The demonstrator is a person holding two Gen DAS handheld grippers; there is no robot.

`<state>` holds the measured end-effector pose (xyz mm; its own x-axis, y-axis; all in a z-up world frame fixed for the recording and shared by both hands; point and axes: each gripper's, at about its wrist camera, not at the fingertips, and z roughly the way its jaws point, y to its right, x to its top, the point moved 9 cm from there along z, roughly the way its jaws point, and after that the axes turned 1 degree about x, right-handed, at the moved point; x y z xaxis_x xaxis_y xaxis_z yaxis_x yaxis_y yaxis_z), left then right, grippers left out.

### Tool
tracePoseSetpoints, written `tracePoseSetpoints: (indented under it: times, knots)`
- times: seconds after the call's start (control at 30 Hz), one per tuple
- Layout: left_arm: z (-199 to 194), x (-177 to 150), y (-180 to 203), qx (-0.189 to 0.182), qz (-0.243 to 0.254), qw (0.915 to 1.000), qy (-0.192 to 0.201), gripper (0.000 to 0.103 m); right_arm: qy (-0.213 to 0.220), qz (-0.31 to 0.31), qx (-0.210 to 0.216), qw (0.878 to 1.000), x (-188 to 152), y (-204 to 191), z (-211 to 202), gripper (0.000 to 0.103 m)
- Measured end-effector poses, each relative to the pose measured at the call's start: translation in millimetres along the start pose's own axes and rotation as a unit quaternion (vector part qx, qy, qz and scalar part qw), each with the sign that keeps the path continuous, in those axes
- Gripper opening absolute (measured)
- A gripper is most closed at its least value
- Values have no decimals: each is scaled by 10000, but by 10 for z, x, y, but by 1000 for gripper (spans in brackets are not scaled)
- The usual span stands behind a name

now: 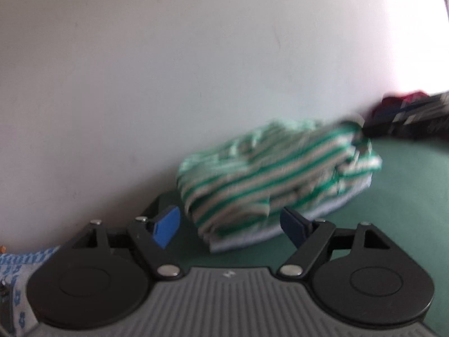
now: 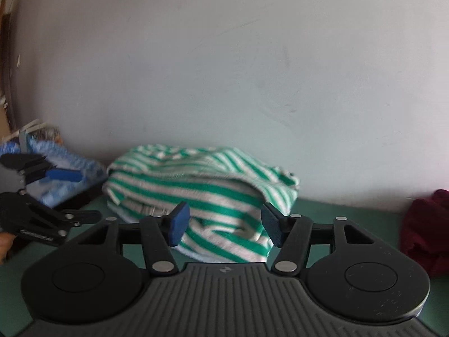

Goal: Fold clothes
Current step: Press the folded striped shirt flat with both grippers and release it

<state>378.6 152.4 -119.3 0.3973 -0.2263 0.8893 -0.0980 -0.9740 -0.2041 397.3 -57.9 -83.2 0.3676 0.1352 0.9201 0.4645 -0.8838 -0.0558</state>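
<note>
A folded green-and-white striped garment [image 1: 275, 174] [image 2: 202, 193] lies on the green table [image 1: 407, 196] close to the white wall. It rests on a folded pale blue piece [image 1: 247, 238]. My left gripper [image 1: 230, 229] stands open just short of the stack's near end, pads clear of the cloth. From the right wrist view it appears at the left edge [image 2: 53, 193], open and apart from the garment. My right gripper [image 2: 226, 224] is open too. The stack's near end lies between its fingers, and both blue pad faces show bare.
A dark red cloth [image 2: 421, 224] [image 1: 398, 98] lies bunched on the table to the right of the stack. A light blue patterned cloth pile [image 2: 64, 163] [image 1: 16, 261] sits to its left. The wall runs right behind the stack.
</note>
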Motion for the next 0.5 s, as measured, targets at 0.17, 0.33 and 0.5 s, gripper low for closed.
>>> tracePoseSetpoints:
  times: [0.17,0.33,0.5]
  knots:
    - [509,275,21,-233,-473,9984,-223,60,-102,875,-487,9949,17,276,385,17]
    - [729,11,9,-217,-392,9974,-573,71,-606,674,-551,9944,-145,297,647,17]
    - [617,-29,99,-241,56,9981,-560,73,-569,767,-527,9940,80,363,270,20]
